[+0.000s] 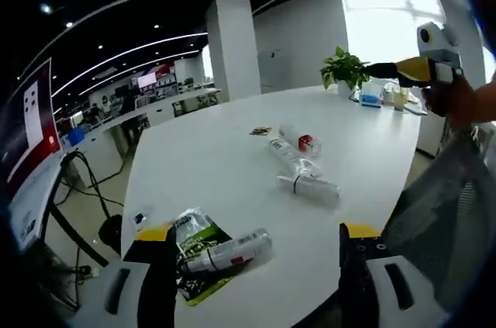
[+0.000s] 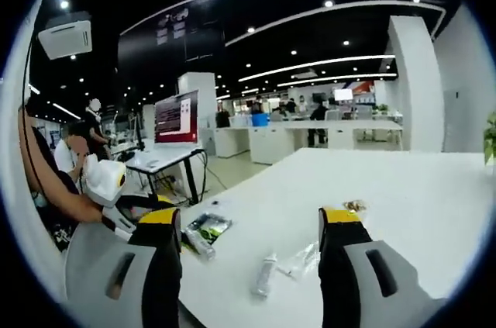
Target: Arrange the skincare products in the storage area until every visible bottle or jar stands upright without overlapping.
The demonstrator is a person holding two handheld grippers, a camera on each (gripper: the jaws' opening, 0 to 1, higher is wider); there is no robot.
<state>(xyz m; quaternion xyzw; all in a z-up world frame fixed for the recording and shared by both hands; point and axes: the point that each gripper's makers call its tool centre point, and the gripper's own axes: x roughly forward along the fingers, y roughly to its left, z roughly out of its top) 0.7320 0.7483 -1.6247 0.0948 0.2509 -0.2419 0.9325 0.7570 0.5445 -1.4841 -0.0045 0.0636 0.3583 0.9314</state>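
Both grippers' fingers spread apart; left gripper view alone shows a potted plant (image 1: 344,70).

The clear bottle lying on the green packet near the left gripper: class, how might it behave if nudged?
The clear bottle lies on its side and looks round, so it would probably roll. It rests on a crinkled green packet, which may slide with it. It looks small, likely light.

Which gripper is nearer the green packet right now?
Left. The left gripper hangs open right above the green packet, which lies by its left jaw. The right gripper is up across the white table, near the plant.
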